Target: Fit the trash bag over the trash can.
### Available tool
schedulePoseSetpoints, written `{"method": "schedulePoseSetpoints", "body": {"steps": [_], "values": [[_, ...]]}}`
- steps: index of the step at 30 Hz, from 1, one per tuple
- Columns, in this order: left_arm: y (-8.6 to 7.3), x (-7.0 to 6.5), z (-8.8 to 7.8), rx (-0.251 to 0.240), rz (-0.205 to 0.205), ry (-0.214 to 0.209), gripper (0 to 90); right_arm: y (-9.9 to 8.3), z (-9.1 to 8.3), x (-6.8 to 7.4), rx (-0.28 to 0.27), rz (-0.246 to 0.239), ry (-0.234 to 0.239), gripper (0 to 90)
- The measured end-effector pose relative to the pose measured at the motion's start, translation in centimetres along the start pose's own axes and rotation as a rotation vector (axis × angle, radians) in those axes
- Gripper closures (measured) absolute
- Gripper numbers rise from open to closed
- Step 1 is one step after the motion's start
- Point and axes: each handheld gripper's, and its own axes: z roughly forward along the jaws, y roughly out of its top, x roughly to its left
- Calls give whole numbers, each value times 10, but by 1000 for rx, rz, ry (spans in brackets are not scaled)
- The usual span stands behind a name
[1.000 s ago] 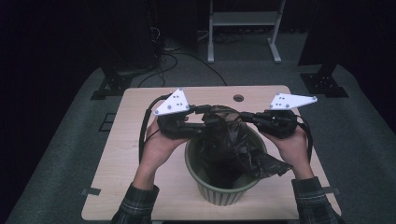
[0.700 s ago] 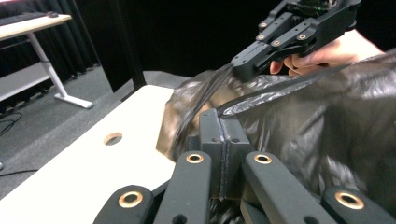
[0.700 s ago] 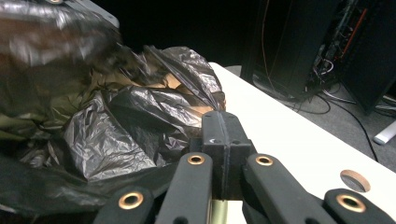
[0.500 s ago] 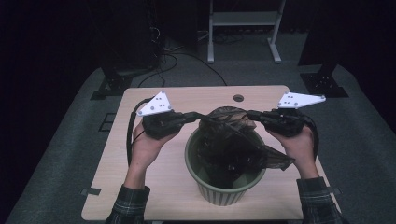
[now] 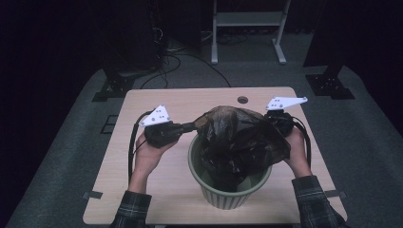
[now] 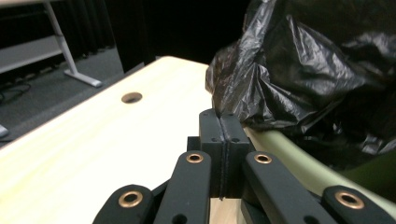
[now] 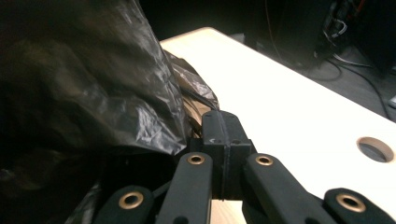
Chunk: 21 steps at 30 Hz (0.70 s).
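Observation:
A crumpled black plastic bag (image 5: 237, 137) bulges up out of a green ribbed bin (image 5: 228, 197) at the table's front middle. My left gripper (image 5: 195, 125) reaches the bag's left edge, and its jaws are shut where the film meets their tips. In the left gripper view, the shut left gripper (image 6: 219, 121) touches the bag (image 6: 299, 70) above the bin's pale green rim (image 6: 289, 154). My right gripper (image 5: 272, 122) is at the bag's right side, partly hidden by the film. In the right gripper view, the right gripper (image 7: 219, 123) is shut against the bag (image 7: 93, 84).
The wooden table (image 5: 190, 99) has a round cable hole (image 5: 243, 99) near its far edge. Bare tabletop lies left of, right of and behind the bin. A white desk frame (image 5: 247, 28) and cables (image 5: 176, 52) stand on the dark floor beyond.
The left gripper has moved back right toward the bin. The right gripper has come in slightly, and the bag has risen and bunched into a tall mound over the bin.

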Motion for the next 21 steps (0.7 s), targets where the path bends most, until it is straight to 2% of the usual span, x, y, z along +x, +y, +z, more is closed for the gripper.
{"method": "schedulePoseSetpoints", "body": {"steps": [4, 6, 11, 14, 21], "values": [[-6, 0, 5, -4, -3, 3, 896, -2, -2, -2, -9, 9, 7, 900], [-6, 1, 6, -7, -7, 12, 896, -3, -1, -3, 8, 2, -13, 900], [-7, 5, 16, -9, -16, 3, 896, -12, 3, -12, 40, 30, -29, 900], [-15, 7, 22, -16, -31, -7, 896, -23, 5, -17, 50, 49, -28, 900], [-35, 8, 34, 19, -70, -16, 896, -44, 13, -21, 75, 85, -16, 900]]}}
